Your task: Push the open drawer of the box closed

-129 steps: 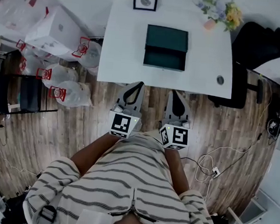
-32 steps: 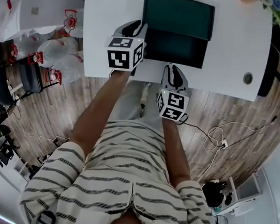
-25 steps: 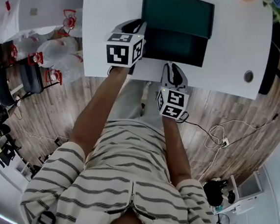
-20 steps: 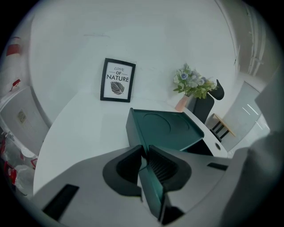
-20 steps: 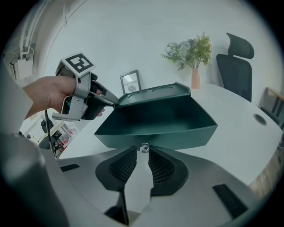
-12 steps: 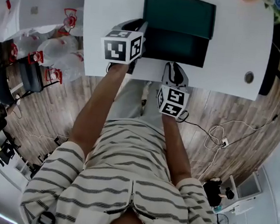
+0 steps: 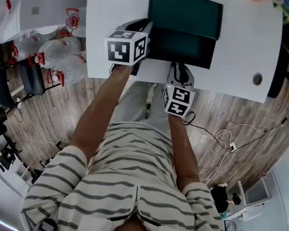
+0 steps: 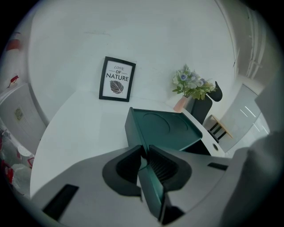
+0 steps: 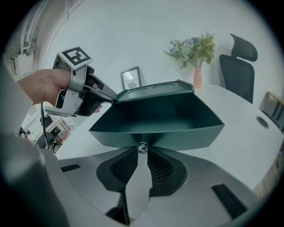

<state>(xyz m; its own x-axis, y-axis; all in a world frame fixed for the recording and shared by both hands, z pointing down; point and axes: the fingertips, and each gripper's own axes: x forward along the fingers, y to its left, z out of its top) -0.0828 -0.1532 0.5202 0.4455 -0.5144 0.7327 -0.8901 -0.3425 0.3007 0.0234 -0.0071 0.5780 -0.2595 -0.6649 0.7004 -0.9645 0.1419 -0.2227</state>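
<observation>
A dark green box (image 7: 185, 14) stands on the white table (image 7: 111, 13) with its drawer (image 7: 181, 47) pulled out toward me. My left gripper (image 7: 141, 26) is at the box's front left corner. In the left gripper view its jaws (image 8: 144, 153) are shut on a thin green edge of the box (image 8: 164, 128). My right gripper (image 7: 181, 69) is at the middle of the drawer front (image 9: 155, 133). A small metal knob (image 9: 142, 147) sits right between its fingertips (image 9: 142, 153), and the jaws are closing on it. The left gripper (image 9: 111, 97) also shows there, at the box's corner.
A framed picture (image 8: 117, 79), a vase of flowers (image 9: 195, 53) and a black chair (image 9: 239, 62) stand beyond the box. The table has a round cable hole (image 7: 257, 79) at right. Plastic bags (image 7: 59, 53) lie on the floor at left, cables (image 7: 223, 140) at right.
Both grippers came up from in front of my body to the box. Over the last second the right gripper edged forward to the drawer front. The left one hardly moved.
</observation>
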